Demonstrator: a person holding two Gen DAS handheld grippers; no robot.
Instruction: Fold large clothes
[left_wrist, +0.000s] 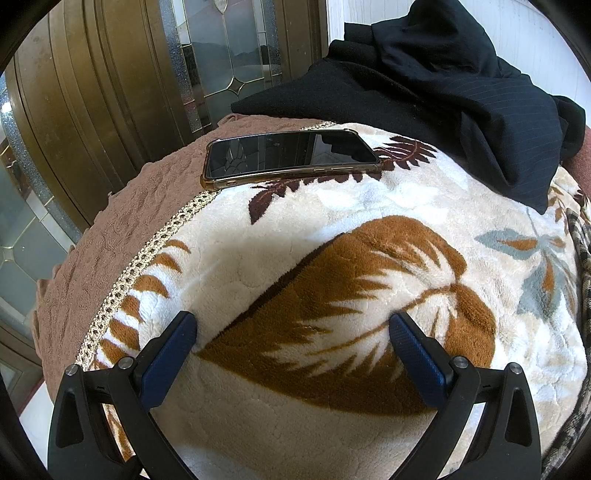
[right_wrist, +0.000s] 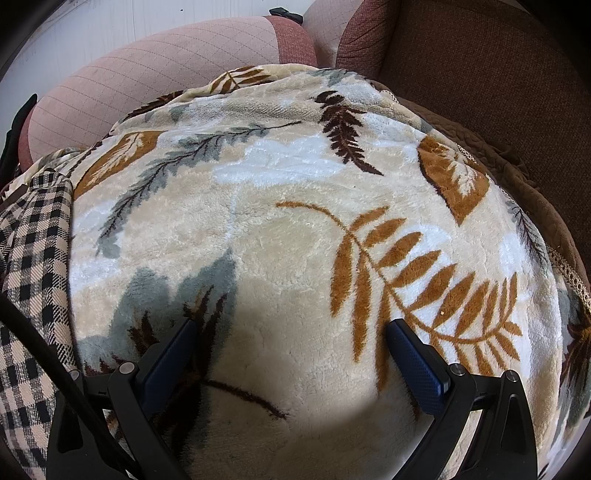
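Both tools hang spread and empty over the leaf-print blanket (left_wrist: 332, 229), leaving a clear surface for folding. The dark clothes (left_wrist: 461, 92) lie piled ahead-right of the left tool (left_wrist: 293, 332); a checked garment (right_wrist: 33, 258) waits left of the right tool (right_wrist: 291, 339).

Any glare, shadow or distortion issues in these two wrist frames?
Left wrist: heavy fisheye bulge and dark corners; phone screen mirrors the room; soft shadow on the blanket ahead of the left gripper. Right wrist: same bulge; broad shadow between the fingers of the right gripper; focus sharp.
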